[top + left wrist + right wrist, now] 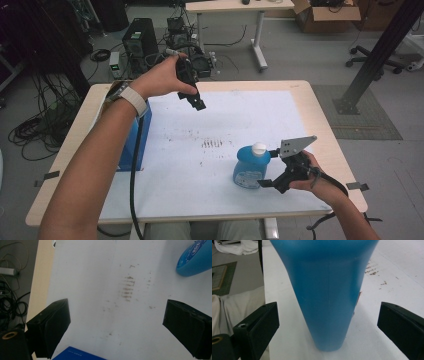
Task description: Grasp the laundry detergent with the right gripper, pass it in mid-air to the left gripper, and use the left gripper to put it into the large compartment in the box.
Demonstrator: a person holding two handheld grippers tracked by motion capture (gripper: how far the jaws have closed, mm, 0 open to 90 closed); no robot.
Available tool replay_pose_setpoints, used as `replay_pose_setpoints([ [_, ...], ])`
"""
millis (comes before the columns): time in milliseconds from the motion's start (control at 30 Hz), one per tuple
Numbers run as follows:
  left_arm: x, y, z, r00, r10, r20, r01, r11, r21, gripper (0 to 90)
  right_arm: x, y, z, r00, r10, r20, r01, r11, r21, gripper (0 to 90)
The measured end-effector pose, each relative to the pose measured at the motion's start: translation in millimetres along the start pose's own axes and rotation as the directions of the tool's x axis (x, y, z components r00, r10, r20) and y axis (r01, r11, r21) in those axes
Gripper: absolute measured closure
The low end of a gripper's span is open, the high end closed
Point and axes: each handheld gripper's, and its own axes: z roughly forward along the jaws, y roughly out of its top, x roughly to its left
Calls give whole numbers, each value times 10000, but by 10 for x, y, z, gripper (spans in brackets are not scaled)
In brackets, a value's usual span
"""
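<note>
Right gripper (266, 167) wide open around blue bottle (249, 167) — next close; left gripper (196, 101) wide open, empty, raised

bottle (251, 166) on table (320, 125), right of box (134, 145)

The blue bottle (327, 290) looks like smooth, slightly glossy plastic; the white sheet (100, 290) is matt, stained paper.

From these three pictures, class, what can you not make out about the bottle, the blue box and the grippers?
- Bottle label: too small in the high view; cap cut off in the right gripper view.
- Blue box: largely hidden by the forearm, high view; a corner in the left gripper view.
- Left gripper jaws: hand-covered, high view.
</note>
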Motion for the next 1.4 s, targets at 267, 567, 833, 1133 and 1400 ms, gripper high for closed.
replay_pose_setpoints([
  [267,7,-20,-11,10000,-25,-20,25,10000,-8,78,8,31,61,10000,-95,-10,95,9999,-105,39],
  [567,4,-7,-8,10000,59,-21,-59,10000,28,79,16,51,114,9999,-138,12,139,9996,-251,46],
  [833,0,-7,-5,10000,10,-25,-10,10000,2,79,17,47,144,9999,-106,53,108,9992,-397,52],
  [1133,3,-16,-8,10000,-4,-30,4,10000,15,79,28,54,205,9999,-124,-34,123,9989,-448,82],
  [1400,7,-27,-14,10000,-31,-50,31,10000,8,80,25,57,207,9999,-119,-49,116,9985,-530,132],
])
